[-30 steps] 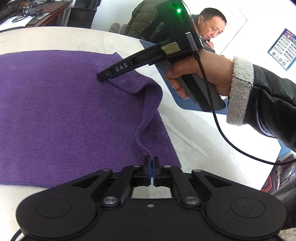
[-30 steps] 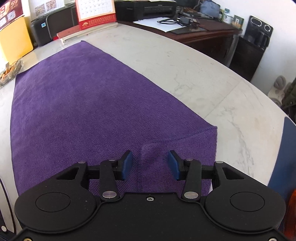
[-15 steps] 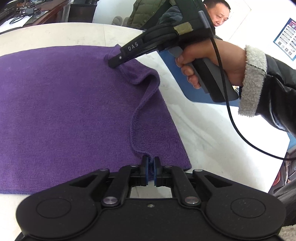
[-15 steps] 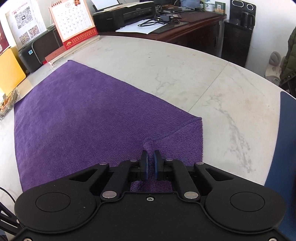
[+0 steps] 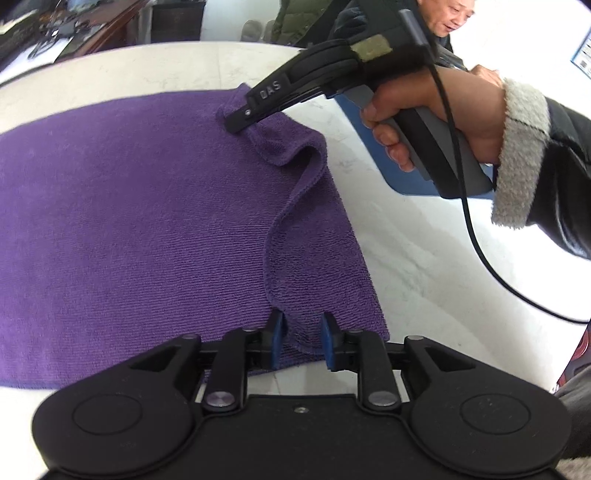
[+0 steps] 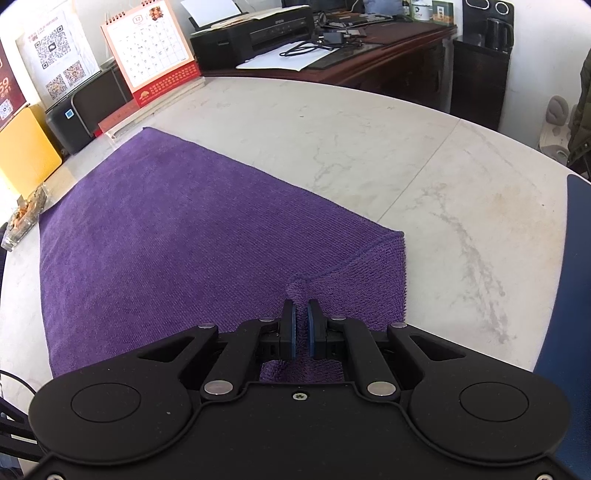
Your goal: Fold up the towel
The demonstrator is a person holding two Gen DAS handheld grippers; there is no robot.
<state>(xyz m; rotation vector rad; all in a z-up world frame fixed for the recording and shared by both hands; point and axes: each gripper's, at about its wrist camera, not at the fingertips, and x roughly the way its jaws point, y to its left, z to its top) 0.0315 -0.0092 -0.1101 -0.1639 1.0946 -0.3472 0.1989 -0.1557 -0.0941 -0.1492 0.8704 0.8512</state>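
Observation:
A purple towel [image 5: 129,221] lies spread on a white marble table [image 5: 424,266]; it also shows in the right wrist view [image 6: 166,236]. Its right edge is folded a short way over onto itself. My left gripper [image 5: 302,341] is open, its blue pads either side of the towel's near right corner. My right gripper [image 6: 302,332] is shut on the towel's far right corner, a pinched ridge of cloth between its pads. In the left wrist view the right gripper [image 5: 240,122] holds that corner a little above the table.
A desk calendar [image 6: 147,62], a black box [image 6: 79,110], a yellow object [image 6: 22,147] and a small tray [image 6: 24,218] stand along the table's far edge. A blue object [image 6: 572,277] lies at the right. A man [image 5: 450,18] sits behind the table.
My left gripper has opened and let go of the near corner. My right gripper closed on the far corner and lifted it slightly, carrying the edge inward over the towel.

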